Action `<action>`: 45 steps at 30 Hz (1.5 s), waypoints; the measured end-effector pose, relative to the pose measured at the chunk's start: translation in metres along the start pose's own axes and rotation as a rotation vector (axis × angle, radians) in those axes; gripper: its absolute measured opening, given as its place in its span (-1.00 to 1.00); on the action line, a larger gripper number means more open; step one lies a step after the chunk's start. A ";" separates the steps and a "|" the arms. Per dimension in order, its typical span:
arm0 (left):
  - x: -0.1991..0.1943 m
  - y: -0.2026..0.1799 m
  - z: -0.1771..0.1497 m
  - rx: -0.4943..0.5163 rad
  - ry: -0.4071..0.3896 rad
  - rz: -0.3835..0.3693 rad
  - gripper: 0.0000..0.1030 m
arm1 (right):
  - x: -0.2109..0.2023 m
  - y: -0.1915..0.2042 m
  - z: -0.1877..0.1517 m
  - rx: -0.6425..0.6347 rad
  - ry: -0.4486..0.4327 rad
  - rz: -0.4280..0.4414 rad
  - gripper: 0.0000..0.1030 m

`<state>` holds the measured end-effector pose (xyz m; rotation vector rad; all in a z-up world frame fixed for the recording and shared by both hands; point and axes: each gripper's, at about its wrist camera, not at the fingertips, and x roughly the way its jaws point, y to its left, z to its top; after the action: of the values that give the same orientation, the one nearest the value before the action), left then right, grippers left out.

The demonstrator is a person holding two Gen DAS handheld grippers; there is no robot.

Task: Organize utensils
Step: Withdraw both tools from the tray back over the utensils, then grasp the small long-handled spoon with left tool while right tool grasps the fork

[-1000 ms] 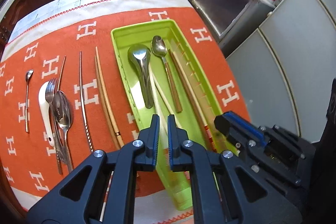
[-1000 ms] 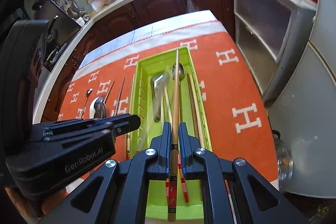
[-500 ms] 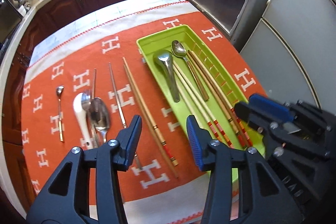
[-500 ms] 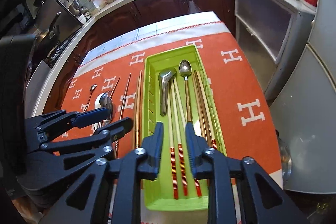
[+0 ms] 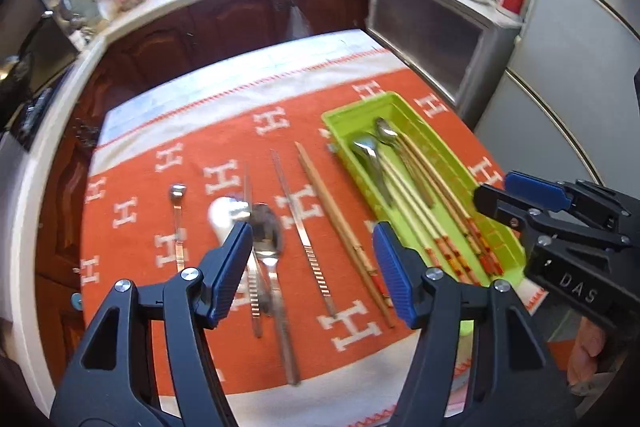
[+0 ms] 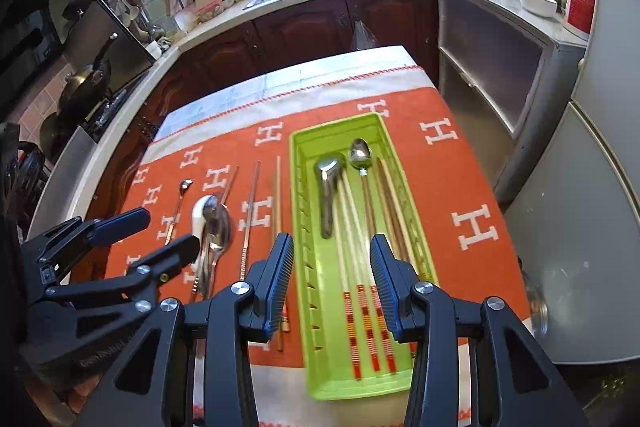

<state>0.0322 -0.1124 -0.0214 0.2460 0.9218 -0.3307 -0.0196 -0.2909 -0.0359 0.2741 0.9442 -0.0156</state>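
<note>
The green tray (image 6: 298, 187) lies on the orange cloth and holds two spoons (image 6: 330, 187) and several chopsticks (image 6: 364, 327) with red-banded ends. My right gripper (image 6: 332, 279) hovers above the tray's near end, its jaws opening with nothing between them. Left of the tray lie a wooden chopstick (image 5: 340, 227), a metal chopstick (image 5: 304, 239), a pile of spoons (image 5: 268, 235) and a small spoon (image 5: 178, 219). My left gripper (image 5: 312, 271) hangs over these loose pieces, its jaws opening wide and empty. Each gripper shows at the edge of the other's view.
The orange cloth (image 6: 472, 187) with white H marks covers a small table. Dark wooden cabinets (image 6: 304, 23) and a counter with a sink curve behind it. A grey cabinet (image 6: 492, 67) and a fridge (image 6: 592, 207) stand close on the right.
The right gripper let go of a wooden chopstick, which now lies in the tray. Both grippers opened and rose. The left one swung left from the tray to over the loose utensils.
</note>
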 end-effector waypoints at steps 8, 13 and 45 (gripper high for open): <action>-0.026 0.066 -0.010 -0.098 -0.060 0.109 0.16 | -0.016 0.031 0.014 -0.060 -0.073 -0.007 0.17; -0.028 0.110 -0.015 -0.144 -0.063 0.182 0.17 | -0.013 0.054 0.028 -0.117 -0.080 0.000 0.26; 0.183 0.192 -0.032 -0.203 0.244 0.134 0.00 | 0.257 0.164 0.082 -0.053 0.365 0.178 -0.44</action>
<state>0.1843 0.0443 -0.1761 0.1622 1.1647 -0.0823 0.2188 -0.1251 -0.1600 0.3173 1.2772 0.2294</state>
